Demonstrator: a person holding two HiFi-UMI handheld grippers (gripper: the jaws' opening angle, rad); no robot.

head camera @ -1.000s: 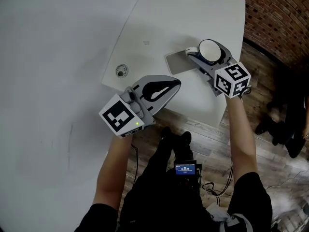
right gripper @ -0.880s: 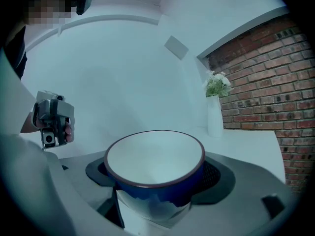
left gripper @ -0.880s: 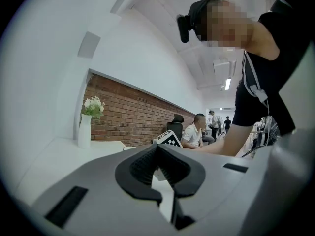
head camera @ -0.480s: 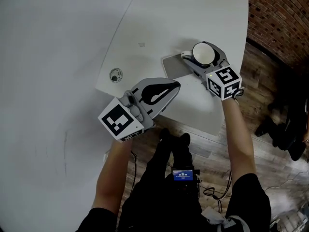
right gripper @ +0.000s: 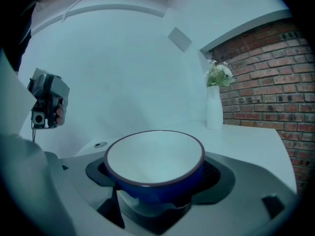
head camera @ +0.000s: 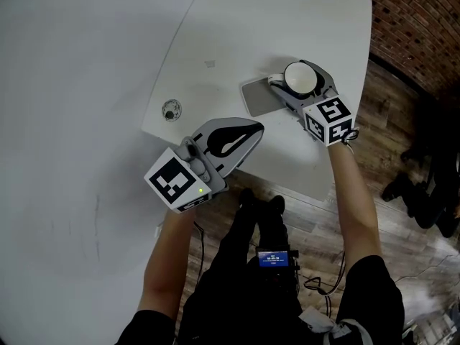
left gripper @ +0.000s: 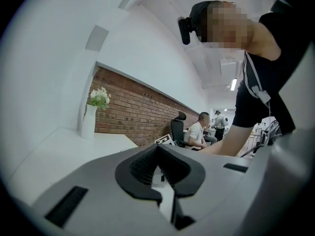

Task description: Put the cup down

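Right gripper view shows the right gripper (right gripper: pixel 155 181) with its 2 jaws clamped on a blue cup (right gripper: pixel 155 166), white inside. The cup is just right of the grey mat (head camera: pixel 257 97) on the table (head camera: pixel 237 20). The left gripper (left gripper: pixel 160 176), clenched on nothing, hovers below-left of the mat. Print on the waist screen (head camera: pixel 274 257) is too small to read.
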